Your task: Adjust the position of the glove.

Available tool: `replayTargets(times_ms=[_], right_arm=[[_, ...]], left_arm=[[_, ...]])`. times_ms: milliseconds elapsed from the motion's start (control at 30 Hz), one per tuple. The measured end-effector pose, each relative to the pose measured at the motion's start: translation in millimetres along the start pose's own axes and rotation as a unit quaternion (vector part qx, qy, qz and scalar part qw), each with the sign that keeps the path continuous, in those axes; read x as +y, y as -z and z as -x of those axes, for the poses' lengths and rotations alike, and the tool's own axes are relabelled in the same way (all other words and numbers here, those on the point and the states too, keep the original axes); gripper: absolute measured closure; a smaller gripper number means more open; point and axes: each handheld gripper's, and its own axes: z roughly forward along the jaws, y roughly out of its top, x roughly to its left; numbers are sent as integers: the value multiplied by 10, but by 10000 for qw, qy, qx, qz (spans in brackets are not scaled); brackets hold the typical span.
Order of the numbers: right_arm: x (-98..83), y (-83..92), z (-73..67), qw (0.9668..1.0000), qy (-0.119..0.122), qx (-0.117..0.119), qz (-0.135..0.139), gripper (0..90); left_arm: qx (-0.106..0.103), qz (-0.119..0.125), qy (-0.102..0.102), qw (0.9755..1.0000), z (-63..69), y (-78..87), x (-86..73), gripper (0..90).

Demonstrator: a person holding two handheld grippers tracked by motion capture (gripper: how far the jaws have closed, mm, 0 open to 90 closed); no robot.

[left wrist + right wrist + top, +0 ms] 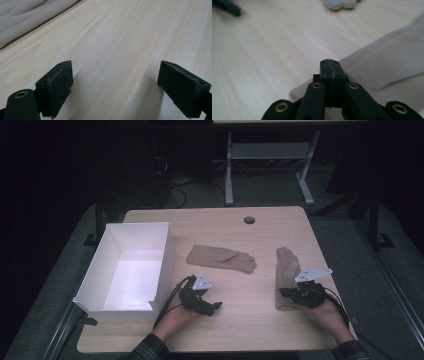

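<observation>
Two tan gloves with grey fingertips lie on the wooden table [250,330]. One glove [220,257] rests flat at the middle, its edge at the top left of the left gripper view [25,17]. My left gripper [211,306] [115,77] stands open just above bare wood in front of that glove, nothing between its jaws. The other glove [286,272] [392,55] lies lengthwise at the right. My right gripper [286,292] [329,66] is shut at that glove's near cuff, and a ridge of fabric runs up to its closed pads.
An open white box [165,265] stands on the left part of the table, close to my left hand. A round cable hole [249,220] sits near the far edge. A white desk frame [270,155] stands on the floor beyond.
</observation>
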Motion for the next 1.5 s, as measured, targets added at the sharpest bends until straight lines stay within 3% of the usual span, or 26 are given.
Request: replayTargets(times_ms=[33, 167, 400, 567, 633, 733, 1167, 1500], right_arm=[[41, -14, 90, 9999, -48, -129, 27, 899], [135, -59, 244, 9993, -172, -281, 169, 900], [265, -205, 386, 9989, -268, -362, 163, 899], [243, -254, 411, 9988, -288, -400, 10, 899], [196, -330, 426, 9986, -237, -437, -192, 900], [175, -335, 435, 9987, -314, -368, -147, 900], [108, -276, 343, 9994, -195, -211, -193, 900], [50, -237, 26, 9996, -21, 7, -298, 900]], left_arm=[[3, -2, -8, 10000, -1, 1, 0, 123], [0, -1, -9, 10000, -2, 0, 1, 123], [3, -6, -2, 10000, 0, 1, 2, 123], [4, -9, 0, 10000, 1, 2, 2, 123], [3, -4, 2, 10000, 1, 1, 1, 123], [5, -4, 1, 10000, 2, 1, 1, 123], [16, -8, 14, 10000, 5, 3, 1, 123], [6, 7, 41, 10000, 9, 1, -3, 123]])
